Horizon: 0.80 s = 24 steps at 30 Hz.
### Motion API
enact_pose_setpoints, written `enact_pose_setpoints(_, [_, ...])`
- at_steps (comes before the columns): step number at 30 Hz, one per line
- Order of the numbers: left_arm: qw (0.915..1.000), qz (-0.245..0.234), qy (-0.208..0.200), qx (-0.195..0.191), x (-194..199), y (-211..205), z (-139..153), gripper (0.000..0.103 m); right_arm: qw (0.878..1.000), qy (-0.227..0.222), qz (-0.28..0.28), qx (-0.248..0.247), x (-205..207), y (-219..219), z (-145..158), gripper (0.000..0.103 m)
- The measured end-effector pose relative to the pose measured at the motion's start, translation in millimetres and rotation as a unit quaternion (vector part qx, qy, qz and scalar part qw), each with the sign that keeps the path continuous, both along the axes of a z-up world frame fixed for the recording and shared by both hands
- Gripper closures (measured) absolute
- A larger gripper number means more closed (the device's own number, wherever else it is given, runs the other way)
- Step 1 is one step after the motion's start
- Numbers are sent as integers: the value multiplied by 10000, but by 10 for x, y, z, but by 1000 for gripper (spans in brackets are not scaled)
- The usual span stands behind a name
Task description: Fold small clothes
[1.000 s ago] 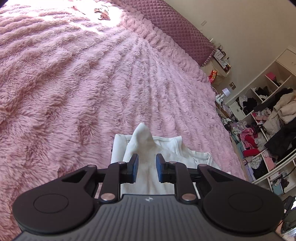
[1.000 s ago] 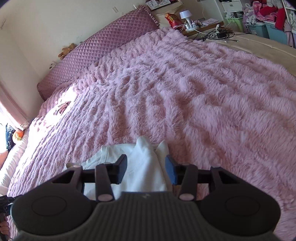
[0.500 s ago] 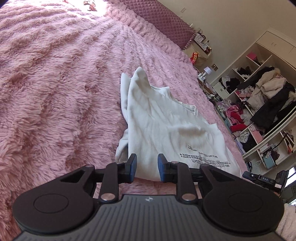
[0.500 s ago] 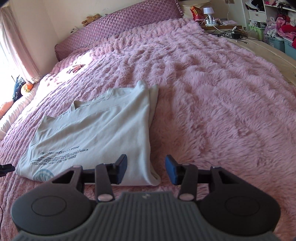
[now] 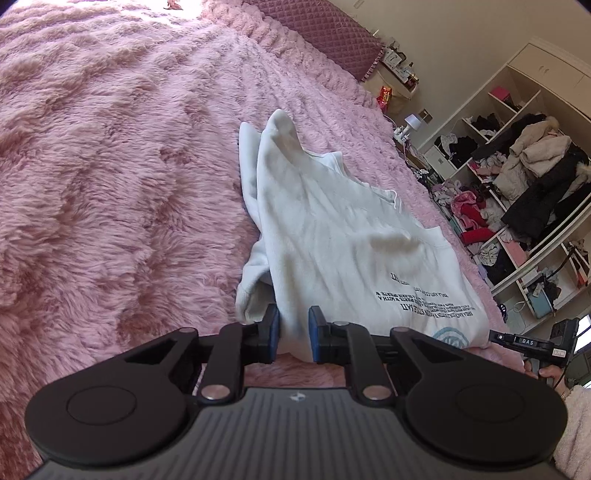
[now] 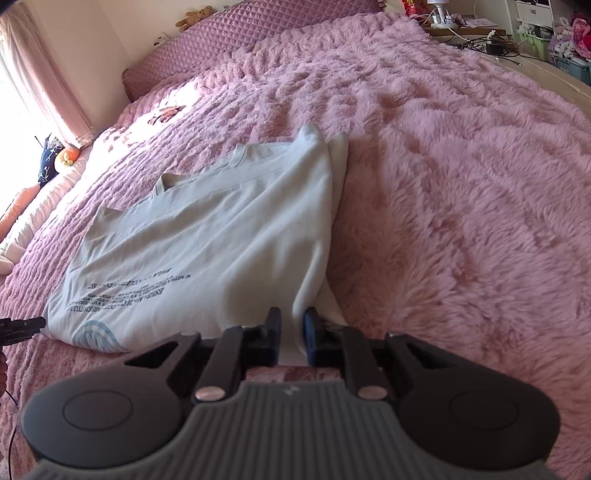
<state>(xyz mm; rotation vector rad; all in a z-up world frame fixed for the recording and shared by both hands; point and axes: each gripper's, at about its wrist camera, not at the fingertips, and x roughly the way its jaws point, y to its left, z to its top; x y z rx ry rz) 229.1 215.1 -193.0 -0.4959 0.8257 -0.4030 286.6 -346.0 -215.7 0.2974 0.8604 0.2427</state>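
A white T-shirt with dark printed text (image 5: 343, 236) lies folded on the pink fluffy bedspread (image 5: 110, 184); it also shows in the right wrist view (image 6: 207, 243). My left gripper (image 5: 293, 332) has its jaws narrowly apart around the shirt's near hem corner, with cloth between the pads. My right gripper (image 6: 291, 334) has its jaws close together on the shirt's near right hem corner, with cloth pinched between them. The other gripper's tip shows at the right edge of the left wrist view (image 5: 532, 341) and at the left edge of the right wrist view (image 6: 22, 326).
A quilted purple headboard cushion (image 6: 258, 33) runs along the far end of the bed. Open white shelves full of clothes (image 5: 524, 177) stand beside the bed. A bedside table with a lamp (image 6: 439, 7) and cables is at the far corner.
Both grippers drew back from the far end of the shirt to its near hem. The right jaws narrowed from wide open onto the cloth. The left jaws stayed narrow.
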Motion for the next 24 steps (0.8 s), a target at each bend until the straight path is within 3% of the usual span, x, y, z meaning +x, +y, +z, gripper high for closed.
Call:
enact_pose_setpoints(3, [9988, -45, -26, 481, -6, -118, 45, 98, 10000, -1, -48, -34, -18, 4, 5, 103])
enact_pose_setpoints(8, [9984, 166, -393, 369, -142, -98, 352, 99, 9993, -297, -220, -96, -142, -89, 254, 103])
enact_pose_setpoints(11, [9973, 136, -143, 711, -98, -91, 399, 99, 9991, -308, -280, -26, -211, -227, 347, 103])
enact_pose_setpoints(15, [9930, 51, 604, 1010, 34, -171, 44, 99, 9991, 121, -324, -227, -163, -251, 71, 103])
enact_pose_setpoints(17, [9921, 65, 679, 1054, 62, -200, -79, 98, 9987, 246, -384, -248, -144, -241, -81, 103])
enact_pose_setpoints(19, [9933, 126, 749, 866, 69, -154, -117, 98, 9980, 341, -536, -44, -141, -272, -187, 103])
enact_pose_setpoints(23, [9944, -9, 695, 801, 68, -62, -17, 93, 9986, 283, -450, -77, -146, -267, -158, 103])
enact_pose_setpoints(24, [9941, -7, 701, 826, 69, -48, 27, 90, 9987, 240, -434, -101, -149, -270, -129, 94])
